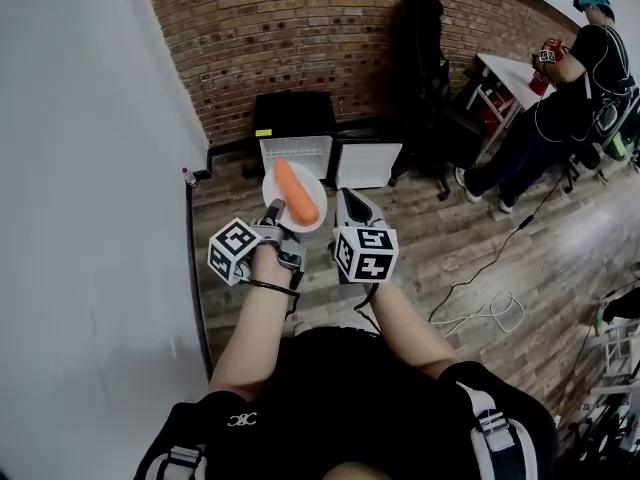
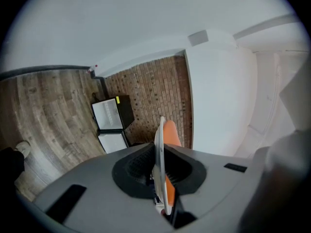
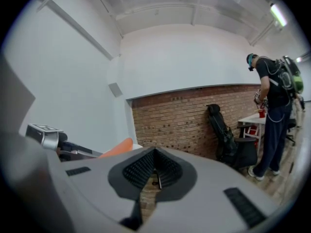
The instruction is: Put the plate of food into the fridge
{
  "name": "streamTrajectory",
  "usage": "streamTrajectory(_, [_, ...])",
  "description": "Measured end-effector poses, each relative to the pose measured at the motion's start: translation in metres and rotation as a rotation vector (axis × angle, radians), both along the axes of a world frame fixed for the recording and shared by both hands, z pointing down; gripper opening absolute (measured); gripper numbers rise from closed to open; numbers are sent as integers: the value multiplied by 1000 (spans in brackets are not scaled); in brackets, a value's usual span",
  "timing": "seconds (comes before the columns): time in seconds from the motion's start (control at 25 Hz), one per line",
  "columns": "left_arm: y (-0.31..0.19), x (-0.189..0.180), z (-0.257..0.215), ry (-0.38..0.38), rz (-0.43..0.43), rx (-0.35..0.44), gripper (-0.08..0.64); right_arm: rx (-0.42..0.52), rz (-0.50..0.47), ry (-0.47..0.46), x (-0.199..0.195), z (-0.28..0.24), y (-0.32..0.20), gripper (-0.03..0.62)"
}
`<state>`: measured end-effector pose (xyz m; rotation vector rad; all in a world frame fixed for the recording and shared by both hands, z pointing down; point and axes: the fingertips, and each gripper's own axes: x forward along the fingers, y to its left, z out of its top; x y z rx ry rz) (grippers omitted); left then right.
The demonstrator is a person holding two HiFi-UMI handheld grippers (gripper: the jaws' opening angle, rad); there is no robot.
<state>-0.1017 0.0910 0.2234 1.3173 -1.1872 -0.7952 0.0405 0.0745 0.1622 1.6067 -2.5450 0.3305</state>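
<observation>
A white plate [image 1: 310, 200] with an orange carrot [image 1: 296, 192] on it is held out over the wood floor, my left gripper [image 1: 278, 211] shut on its near rim. In the left gripper view the plate [image 2: 161, 149] stands edge-on between the jaws, with the carrot [image 2: 170, 131] on its right. The small black fridge [image 1: 294, 116] stands against the brick wall just beyond, its white inside [image 1: 295, 154] showing and its door [image 1: 368, 165] swung open to the right. My right gripper [image 1: 350, 200] hovers beside the plate, shut and holding nothing. The right gripper view catches the carrot [image 3: 117, 148] at left.
A white wall [image 1: 90, 198] runs close along the left, with a small bottle [image 1: 188, 176] at its foot. A black office chair [image 1: 432, 78], a white table [image 1: 508, 74] and a standing person [image 1: 565, 93] are at the back right. A loose cable [image 1: 492, 310] lies on the floor.
</observation>
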Motion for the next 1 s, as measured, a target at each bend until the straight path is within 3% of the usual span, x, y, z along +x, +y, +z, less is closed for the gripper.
streamTrajectory(0.36, [-68,-42,13,11,37,-29,32,-17,36,6,-39,12,-61,14])
streamTrajectory(1.0, [-128,-55,48,21,73,-84,32,-57,51,12,-58,39,-126,14])
